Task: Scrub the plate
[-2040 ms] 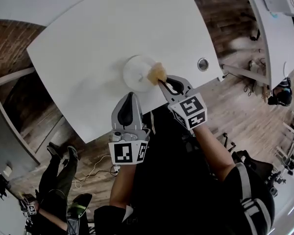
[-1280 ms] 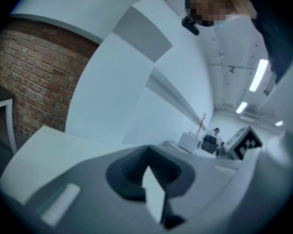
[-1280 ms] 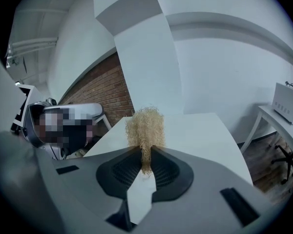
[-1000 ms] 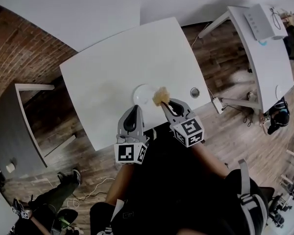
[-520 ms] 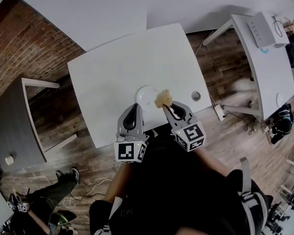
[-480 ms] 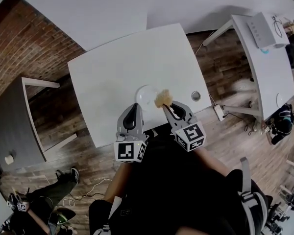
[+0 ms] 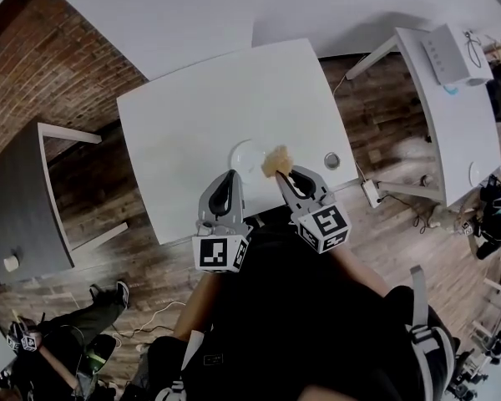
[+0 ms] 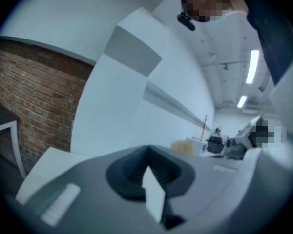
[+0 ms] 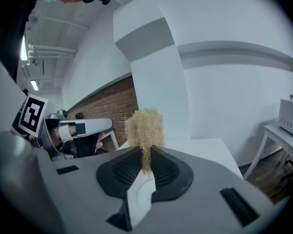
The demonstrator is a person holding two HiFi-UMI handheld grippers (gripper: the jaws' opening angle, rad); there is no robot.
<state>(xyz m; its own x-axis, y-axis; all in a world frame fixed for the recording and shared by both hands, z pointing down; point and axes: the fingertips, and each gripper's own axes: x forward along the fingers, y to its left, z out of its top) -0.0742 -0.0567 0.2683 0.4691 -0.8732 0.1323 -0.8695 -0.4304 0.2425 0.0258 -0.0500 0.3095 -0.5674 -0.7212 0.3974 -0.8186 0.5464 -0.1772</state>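
Note:
A white round plate [image 7: 247, 154] lies on the white table [image 7: 192, 115] near its front edge. A tuft of tan scrubber [image 7: 275, 161] sits at the plate's right rim, and my right gripper [image 7: 282, 174] is shut on it. In the right gripper view the scrubber [image 9: 145, 127] sticks up from between the dark pads [image 9: 165, 167]. My left gripper [image 7: 228, 177] hangs just in front of the plate, apart from it. Seen in its own view, the left gripper [image 8: 146, 152] is shut with nothing in it. There the scrubber [image 8: 184, 146] shows off to the right.
A round grommet hole [image 7: 331, 160] sits in the table's right front corner. A second white table [image 7: 447, 107] carrying a white device [image 7: 451, 50] stands to the right, and a grey table [image 7: 17, 199] to the left. A person [image 7: 75, 337] is on the wooden floor at lower left.
The head view has pulled back and up, so table and plate look smaller. Both grippers keep their places at the plate's near edge, the right one still holding the scrubber.

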